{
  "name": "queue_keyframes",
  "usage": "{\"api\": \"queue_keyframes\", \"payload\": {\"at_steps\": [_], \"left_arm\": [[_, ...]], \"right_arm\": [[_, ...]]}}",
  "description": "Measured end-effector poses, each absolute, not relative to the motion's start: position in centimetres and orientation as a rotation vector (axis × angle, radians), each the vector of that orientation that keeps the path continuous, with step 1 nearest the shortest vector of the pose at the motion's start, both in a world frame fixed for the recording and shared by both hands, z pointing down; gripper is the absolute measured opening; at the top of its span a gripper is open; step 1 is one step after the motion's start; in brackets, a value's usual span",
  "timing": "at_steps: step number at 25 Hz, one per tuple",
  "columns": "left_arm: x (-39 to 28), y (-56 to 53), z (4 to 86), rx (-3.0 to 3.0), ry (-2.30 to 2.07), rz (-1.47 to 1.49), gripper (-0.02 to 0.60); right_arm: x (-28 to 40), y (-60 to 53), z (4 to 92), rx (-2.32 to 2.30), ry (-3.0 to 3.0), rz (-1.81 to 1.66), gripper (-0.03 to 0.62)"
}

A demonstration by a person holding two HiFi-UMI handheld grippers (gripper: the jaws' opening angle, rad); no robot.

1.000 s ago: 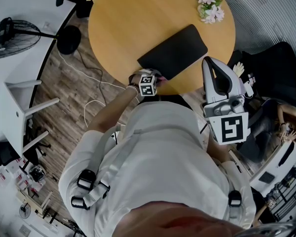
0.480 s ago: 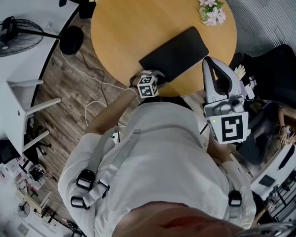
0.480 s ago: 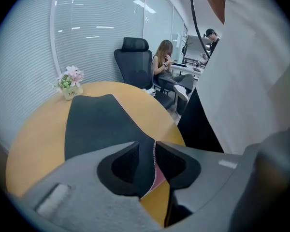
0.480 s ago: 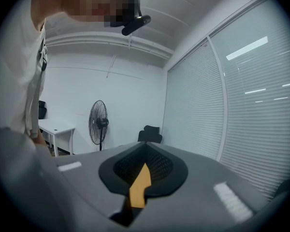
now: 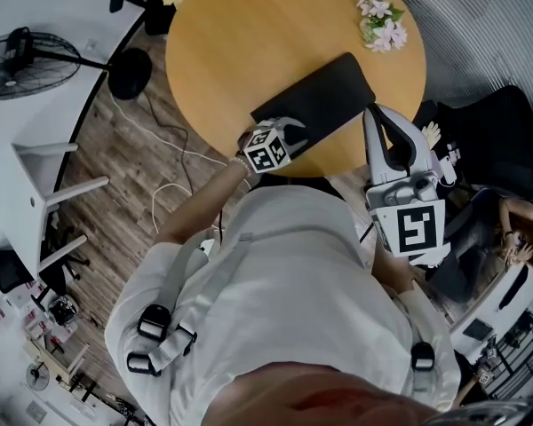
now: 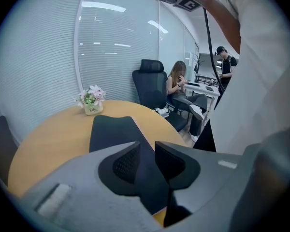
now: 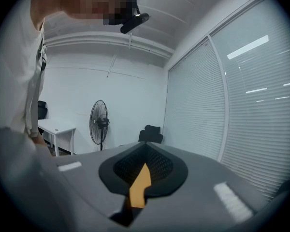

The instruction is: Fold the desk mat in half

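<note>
Round wooden bench, glass-walled office: black desk mat flat, unfolded, by near edge.
Left tool jaws closing around mat's near corner, pads not yet pressing; right tool pinched together, empty, off bench. Risk: shallow bite, thin mat slipping free on lift, or sliding toward flower pot.

The desk mat lay on the desk; the flower pot stood behind the mat, rightward; the fan stood well left of the mat, on the floor.
</note>
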State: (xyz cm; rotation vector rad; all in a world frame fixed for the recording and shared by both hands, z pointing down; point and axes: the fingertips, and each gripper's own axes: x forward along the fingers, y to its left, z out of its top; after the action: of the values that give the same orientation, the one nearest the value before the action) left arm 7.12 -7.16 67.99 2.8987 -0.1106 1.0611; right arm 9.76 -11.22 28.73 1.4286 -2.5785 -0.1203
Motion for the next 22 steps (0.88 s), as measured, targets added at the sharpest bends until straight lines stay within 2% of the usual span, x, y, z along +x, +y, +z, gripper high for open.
{"api": "queue_keyframes", "payload": {"at_steps": [9, 22], "left_arm": [[6.6, -12.8, 59.0, 2.92, -0.475, 0.692, 0.095], [4.5, -16.8, 45.1, 2.965, -0.745, 0.25, 0.089]], "right_arm": [[10.0, -11.4, 28.7, 1.432, -2.56, -0.129, 0.005], [9.8, -12.0, 28.8, 1.446, -2.557, -0.108, 0.005]]}}
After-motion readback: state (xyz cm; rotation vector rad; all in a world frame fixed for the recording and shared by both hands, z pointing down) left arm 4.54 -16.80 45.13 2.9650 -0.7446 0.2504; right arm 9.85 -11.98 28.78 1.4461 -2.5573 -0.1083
